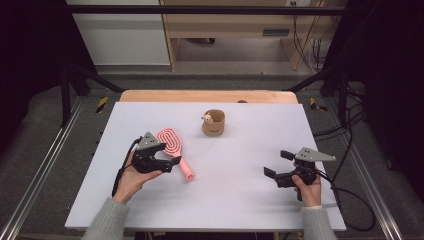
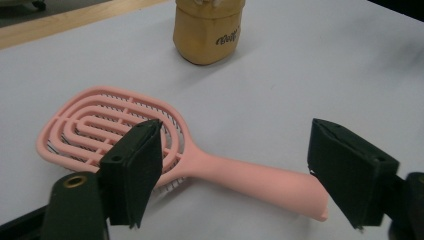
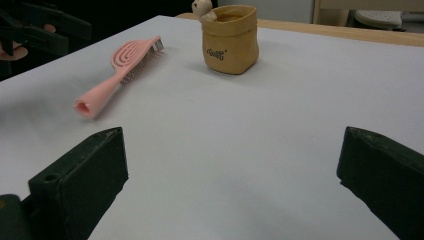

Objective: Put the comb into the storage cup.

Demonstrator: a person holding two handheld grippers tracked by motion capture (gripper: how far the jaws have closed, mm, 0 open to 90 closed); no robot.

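The pink plastic vented hairbrush (image 2: 150,150) lies flat on the white tabletop (image 1: 240,170), its handle between the left gripper (image 2: 235,170)'s parted, empty jaws. Best to centre them on the handle before squeezing. The right gripper (image 3: 230,185) waits wide open, empty.

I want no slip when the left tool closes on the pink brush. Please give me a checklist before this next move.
1. Pink plastic hairbrush lies flat on the white table: ok.
2. Handle between the jaws of the left tool: ok.
3. Pads already pressing the handle: not ok, gaps on both sides.
4. Tan pouch-shaped cup apart from the brush: ok.
5. Right tool open, far away: ok.
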